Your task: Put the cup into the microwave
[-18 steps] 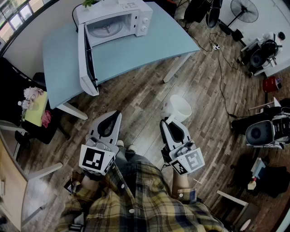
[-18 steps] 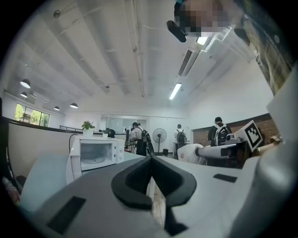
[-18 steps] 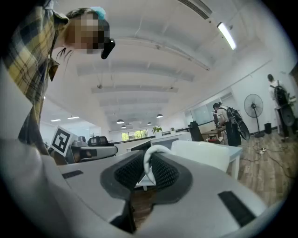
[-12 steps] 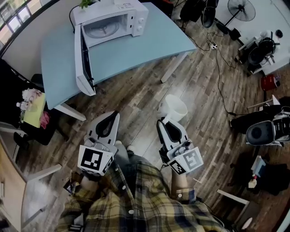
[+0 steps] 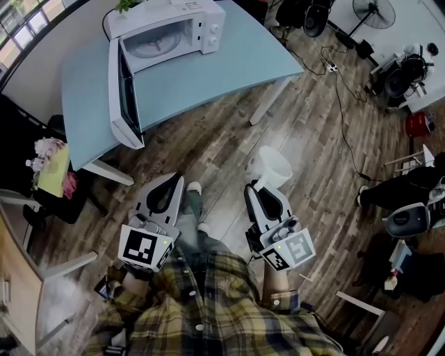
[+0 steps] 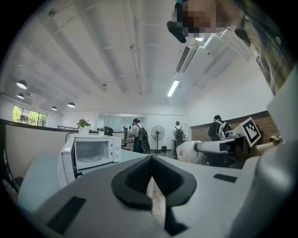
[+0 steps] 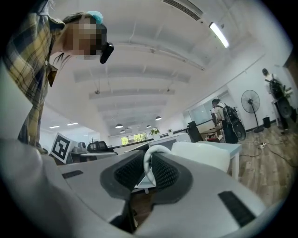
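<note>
A white cup (image 5: 271, 167) hangs in the air over the wooden floor, held by its handle (image 7: 148, 160) in my right gripper (image 5: 260, 186), which is shut on it. The cup's body (image 7: 201, 155) shows just past the right jaws. My left gripper (image 5: 169, 184) is held level beside it, shut and empty, its pads (image 6: 150, 163) touching. The white microwave (image 5: 170, 33) stands on the far end of the light blue table (image 5: 195, 76), its door (image 5: 122, 97) swung wide open and the glass turntable showing inside. In the left gripper view the microwave (image 6: 91, 155) is ahead at the left.
A person's plaid shirt and feet fill the bottom of the head view. A wooden desk and stool (image 5: 49, 271) stand at the left, a fan (image 5: 367, 12), cables and black equipment (image 5: 403, 76) at the right. Several people stand far off (image 6: 139, 138).
The view has shifted slightly; the table and microwave sit a little further left in the head view. Both grippers keep their places, the cup still held by the right one.
</note>
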Demonstrator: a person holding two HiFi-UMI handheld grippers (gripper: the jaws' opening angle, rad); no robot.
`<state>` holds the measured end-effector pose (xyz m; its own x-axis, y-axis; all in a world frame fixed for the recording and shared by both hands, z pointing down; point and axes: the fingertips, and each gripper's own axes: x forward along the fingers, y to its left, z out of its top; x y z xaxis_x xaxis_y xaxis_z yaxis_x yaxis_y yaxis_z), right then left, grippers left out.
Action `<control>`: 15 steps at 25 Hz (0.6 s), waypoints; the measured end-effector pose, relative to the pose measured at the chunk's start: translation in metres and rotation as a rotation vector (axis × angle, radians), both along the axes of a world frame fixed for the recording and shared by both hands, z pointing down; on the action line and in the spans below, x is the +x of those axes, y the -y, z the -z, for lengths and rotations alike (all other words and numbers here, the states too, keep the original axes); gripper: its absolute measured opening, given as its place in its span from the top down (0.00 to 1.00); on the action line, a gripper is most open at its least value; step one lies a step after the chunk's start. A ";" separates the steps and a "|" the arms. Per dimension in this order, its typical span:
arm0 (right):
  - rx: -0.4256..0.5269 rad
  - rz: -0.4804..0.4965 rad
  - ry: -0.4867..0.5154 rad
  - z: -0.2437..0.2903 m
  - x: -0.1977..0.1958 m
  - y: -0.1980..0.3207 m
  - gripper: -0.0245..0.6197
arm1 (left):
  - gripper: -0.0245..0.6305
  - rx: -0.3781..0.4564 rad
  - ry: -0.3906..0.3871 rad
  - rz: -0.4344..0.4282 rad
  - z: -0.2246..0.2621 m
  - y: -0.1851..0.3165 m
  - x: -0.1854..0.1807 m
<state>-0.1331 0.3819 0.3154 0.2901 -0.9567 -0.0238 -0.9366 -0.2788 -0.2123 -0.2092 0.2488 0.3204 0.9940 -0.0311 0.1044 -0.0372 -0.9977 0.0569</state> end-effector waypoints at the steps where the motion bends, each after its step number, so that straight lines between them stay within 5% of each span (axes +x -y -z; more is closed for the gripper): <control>1: -0.003 -0.001 0.008 -0.002 0.007 0.003 0.87 | 0.97 0.000 0.001 0.000 -0.001 0.003 0.006; 15: -0.006 0.013 0.034 -0.012 0.135 0.113 0.87 | 0.97 -0.022 -0.018 -0.028 -0.008 0.103 0.148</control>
<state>0.0015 0.2689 0.3276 0.2782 -0.9605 -0.0088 -0.9325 -0.2679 -0.2421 -0.0611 0.1453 0.3284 0.9962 -0.0016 0.0866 -0.0085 -0.9968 0.0792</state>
